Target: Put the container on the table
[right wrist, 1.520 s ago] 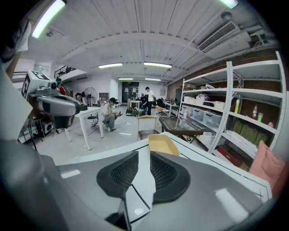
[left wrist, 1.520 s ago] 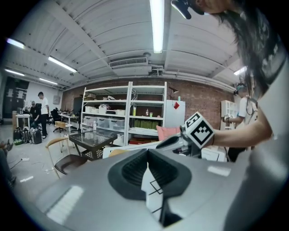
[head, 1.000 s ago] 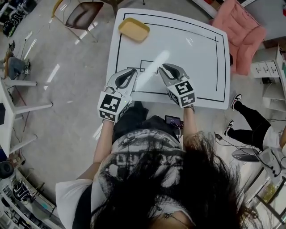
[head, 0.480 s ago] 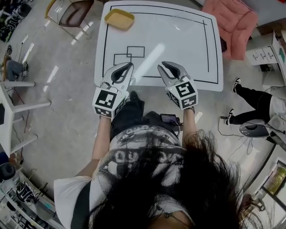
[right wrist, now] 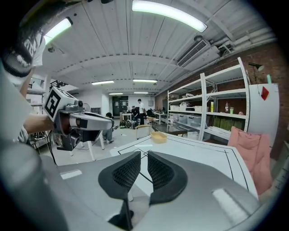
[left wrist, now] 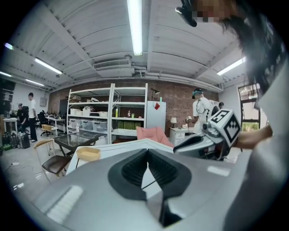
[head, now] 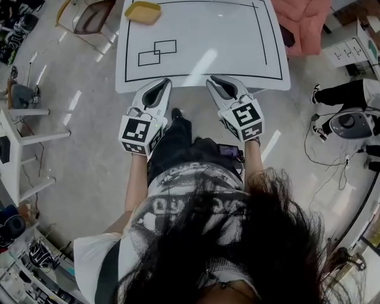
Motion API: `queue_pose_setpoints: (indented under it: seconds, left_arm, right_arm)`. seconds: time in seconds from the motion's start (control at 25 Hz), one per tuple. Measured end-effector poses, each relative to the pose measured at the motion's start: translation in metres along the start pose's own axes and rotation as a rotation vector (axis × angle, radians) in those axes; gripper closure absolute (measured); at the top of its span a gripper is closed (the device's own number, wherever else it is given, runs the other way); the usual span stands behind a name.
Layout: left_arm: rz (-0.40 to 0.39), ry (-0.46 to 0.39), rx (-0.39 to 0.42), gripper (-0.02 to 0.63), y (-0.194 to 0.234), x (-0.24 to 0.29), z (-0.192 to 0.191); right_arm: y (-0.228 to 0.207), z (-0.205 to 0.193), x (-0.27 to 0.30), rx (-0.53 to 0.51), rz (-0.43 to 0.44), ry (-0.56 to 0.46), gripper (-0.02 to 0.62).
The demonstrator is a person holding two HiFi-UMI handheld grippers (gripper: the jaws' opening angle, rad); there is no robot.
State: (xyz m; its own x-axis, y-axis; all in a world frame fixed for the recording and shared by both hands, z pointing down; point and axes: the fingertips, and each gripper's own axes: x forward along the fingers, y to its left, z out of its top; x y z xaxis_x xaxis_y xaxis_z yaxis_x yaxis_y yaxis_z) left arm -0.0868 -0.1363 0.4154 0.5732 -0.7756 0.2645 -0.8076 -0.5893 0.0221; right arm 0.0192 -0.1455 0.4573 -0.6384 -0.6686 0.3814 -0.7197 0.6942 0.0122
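1 container (head: 142,12), well beyond left hand-held gripper (head: 164,83)

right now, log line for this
container: far left table corner | left gripper: shut, empty | right gripper: slightly open, empty | both at near edge

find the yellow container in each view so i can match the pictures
Head view: the yellow container is at the top left, on the far left corner of the white table.
Left gripper view: the container is left of centre, on the table's corner.
Right gripper view: the container is near the centre, at the table's far edge.
Shared landmark: the black border line drawn round the table top.
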Motion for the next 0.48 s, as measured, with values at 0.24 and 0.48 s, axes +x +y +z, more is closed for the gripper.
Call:
queue_pose_setpoints:
  seconds: [0.24, 0.48]
  left_arm:
    - [-0.022, 0.004, 0.014, 0.606, -0.053, -0.023, -0.007]
    - [-0.033, 0.01, 0.036, 0.606, -0.084, -0.042, -0.006]
  right_arm:
    - [0.024, -0.019, -0.048, 0.018, -0.002, -0.019, 0.552]
    - [0.041, -0.022, -0.077, 0.018, -0.002, -0.044, 0.568]
